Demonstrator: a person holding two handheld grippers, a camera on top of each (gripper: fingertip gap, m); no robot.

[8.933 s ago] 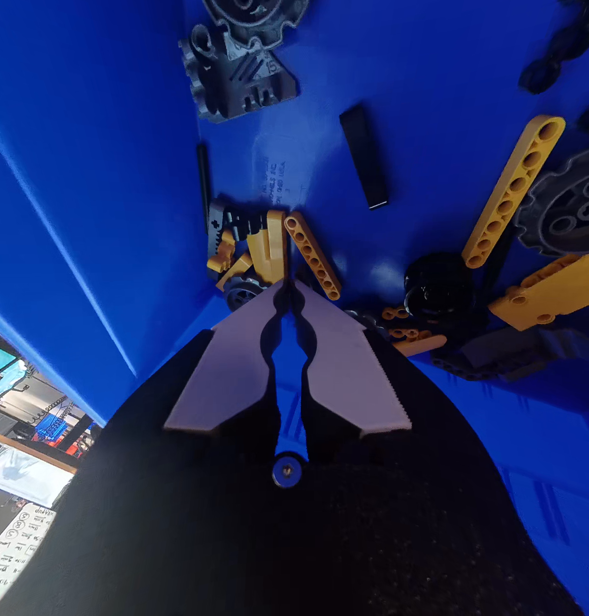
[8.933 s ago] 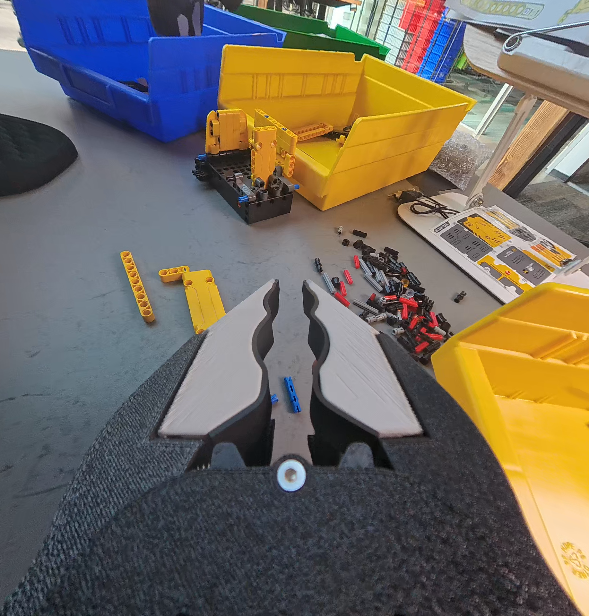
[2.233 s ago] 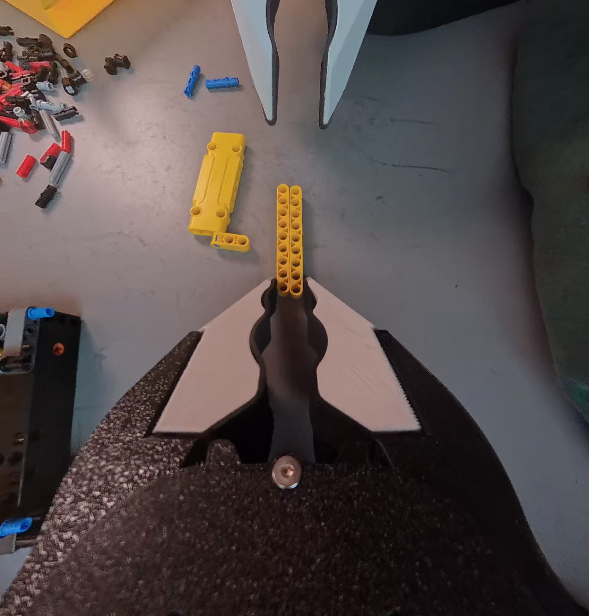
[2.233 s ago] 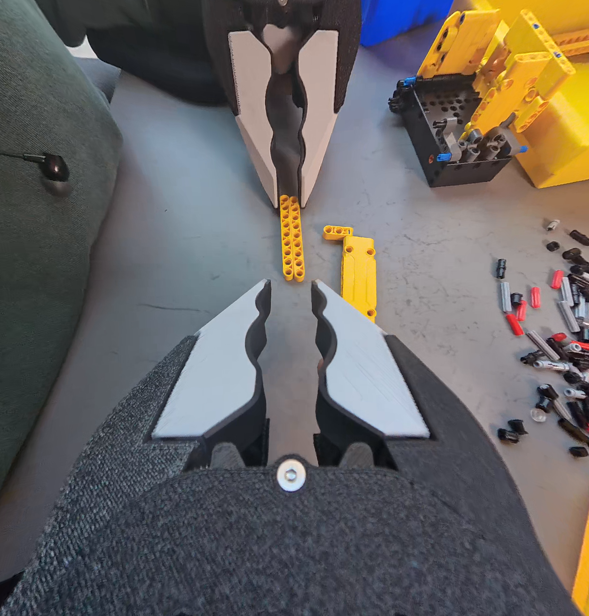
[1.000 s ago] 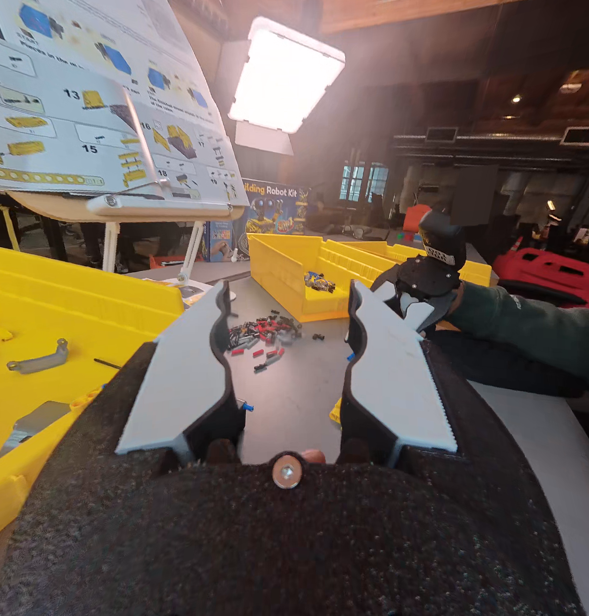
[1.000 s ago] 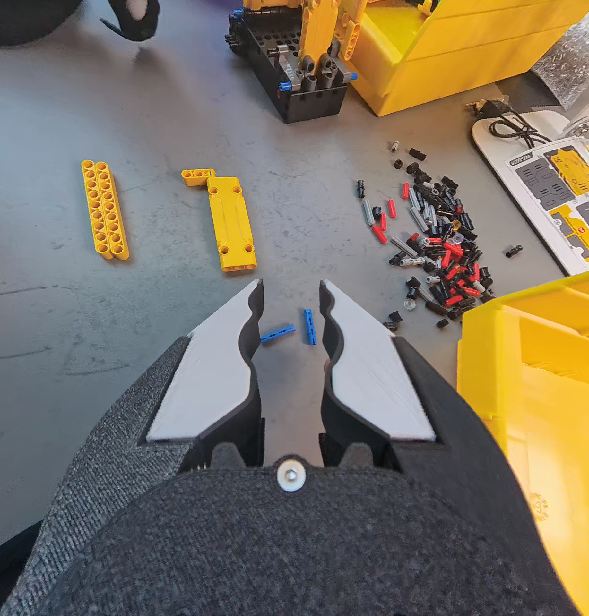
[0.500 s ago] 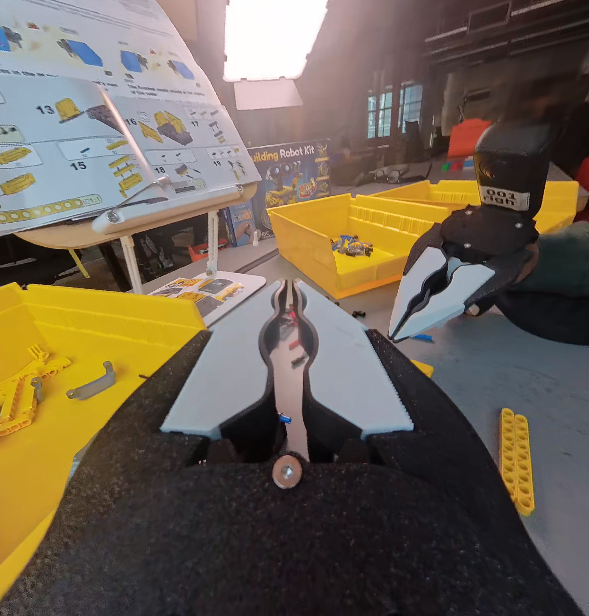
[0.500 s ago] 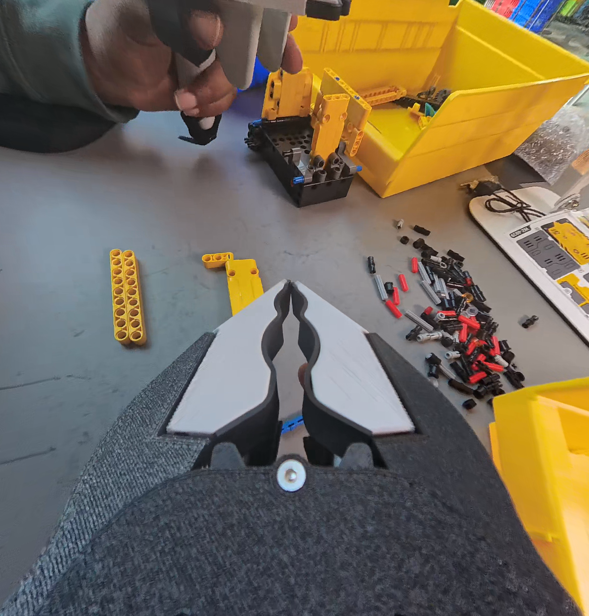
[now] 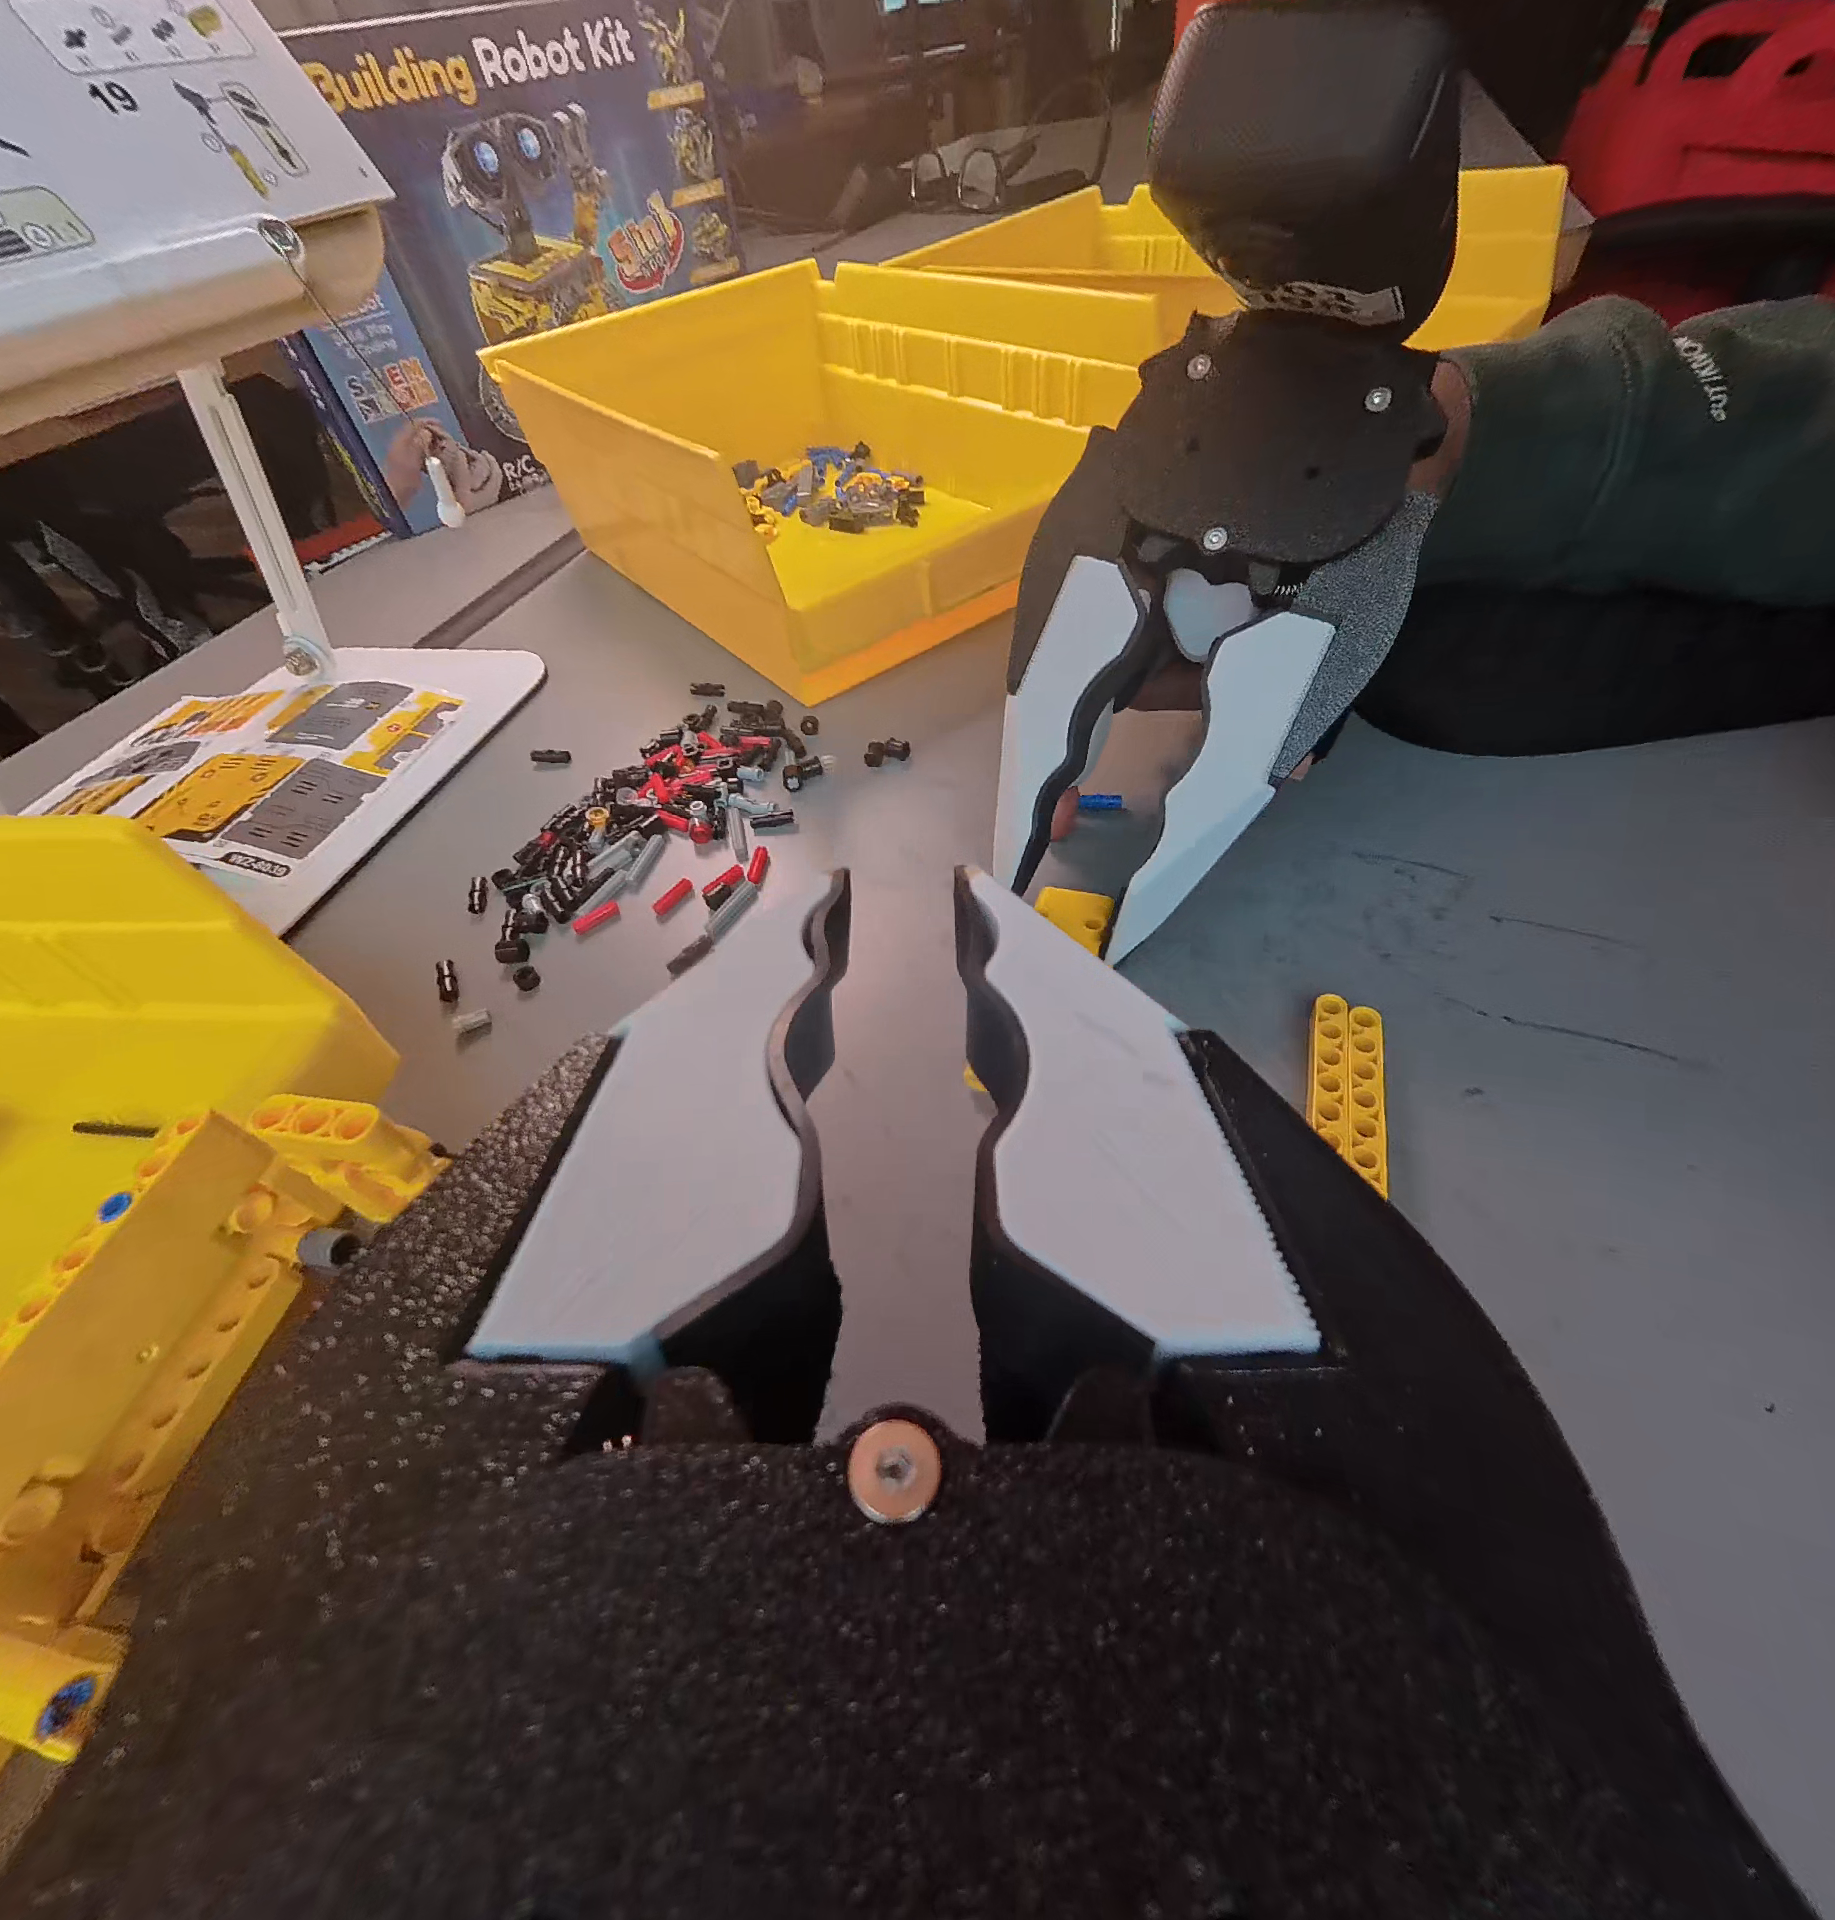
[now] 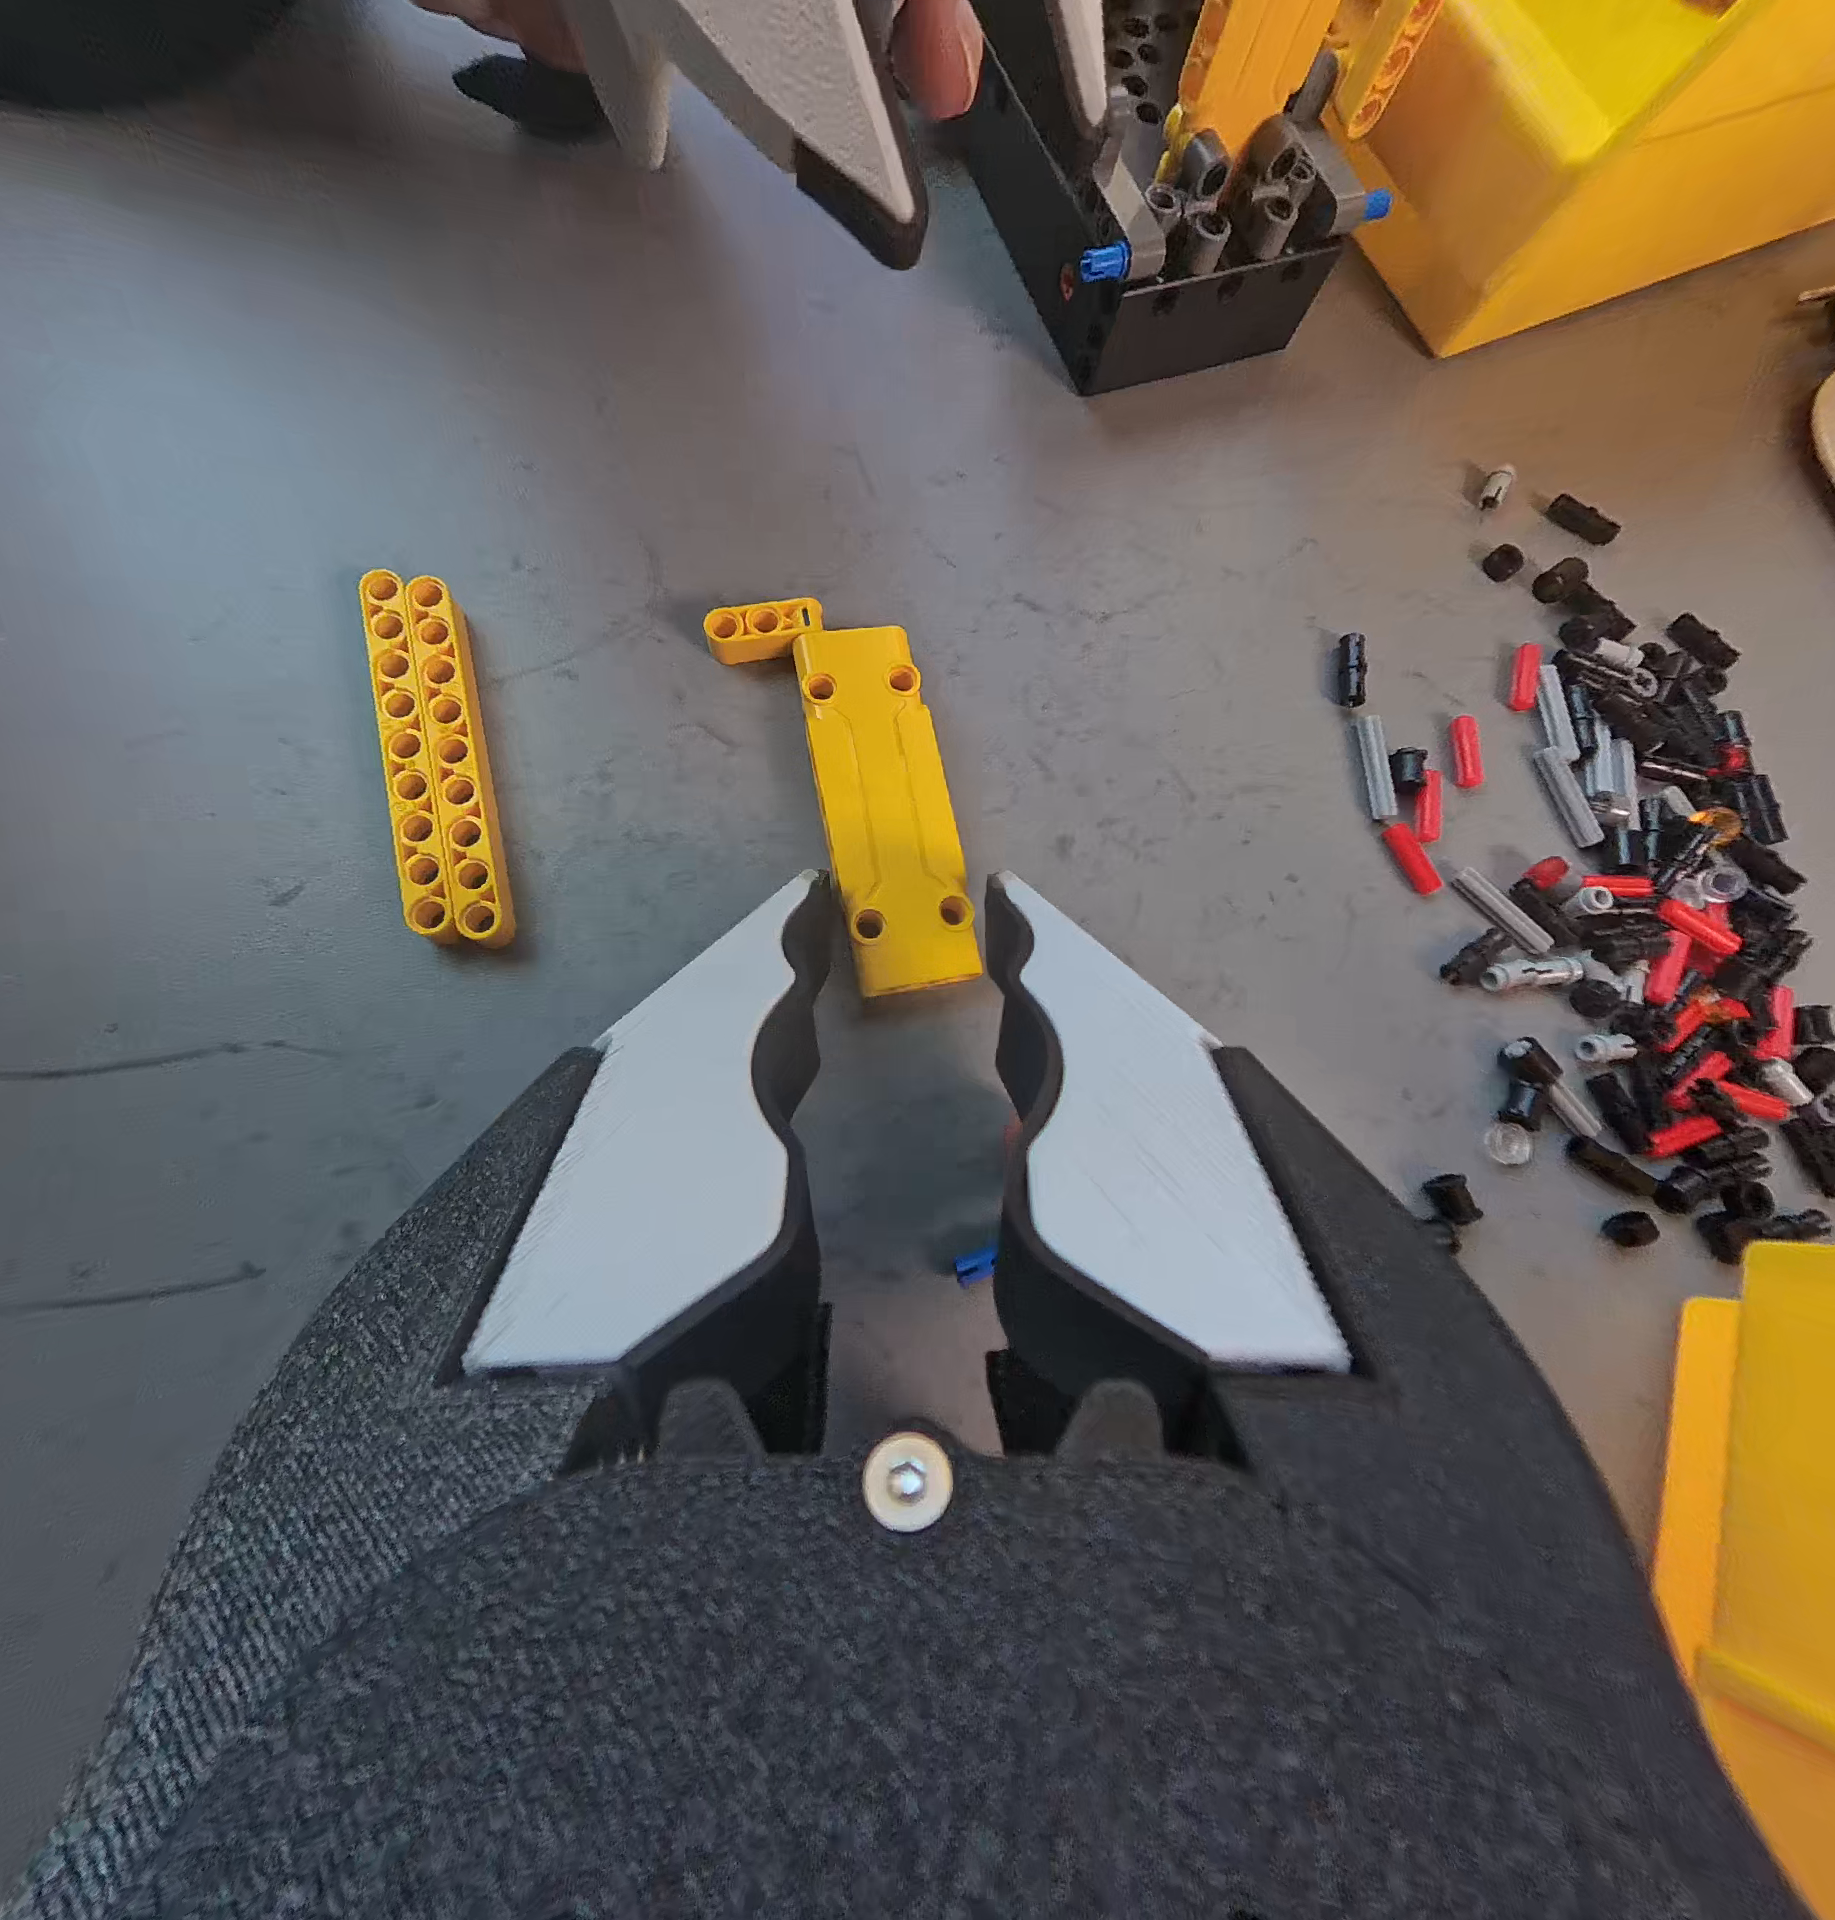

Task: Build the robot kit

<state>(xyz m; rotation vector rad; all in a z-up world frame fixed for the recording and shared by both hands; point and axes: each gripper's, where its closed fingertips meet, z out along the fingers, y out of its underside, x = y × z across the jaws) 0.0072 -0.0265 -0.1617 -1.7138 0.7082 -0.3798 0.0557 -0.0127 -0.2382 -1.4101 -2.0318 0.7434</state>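
My right gripper (image 10: 905, 888) is open and empty, low over the grey table. Its fingertips flank the near end of a flat yellow panel (image 10: 887, 821). A short yellow three-hole beam (image 10: 762, 629) touches the panel's far end. Two long yellow beams (image 10: 435, 758) lie side by side to the left. My left gripper (image 9: 900, 894) is open and empty, above the table and pointing at the right gripper (image 9: 1074, 920). The beams also show in the left wrist view (image 9: 1349, 1081). The left gripper's fingers (image 10: 788, 104) show at the top of the right wrist view.
A black and yellow assembly (image 10: 1183, 208) stands at the back beside a yellow bin (image 10: 1619, 156). A pile of red, black and grey pins (image 10: 1640, 883) lies to the right. A blue pin (image 10: 973, 1262) lies under the right gripper. Another yellow bin (image 9: 684, 436), an instruction stand (image 9: 289, 769) and a box (image 9: 539, 239) are farther off. Across from one pair of fingers to the other is roughly 10 cm.
Both grippers were shut half a second ago and are open now. The right gripper has moved down and forward onto the yellow panel. The left gripper has tilted down toward the table.
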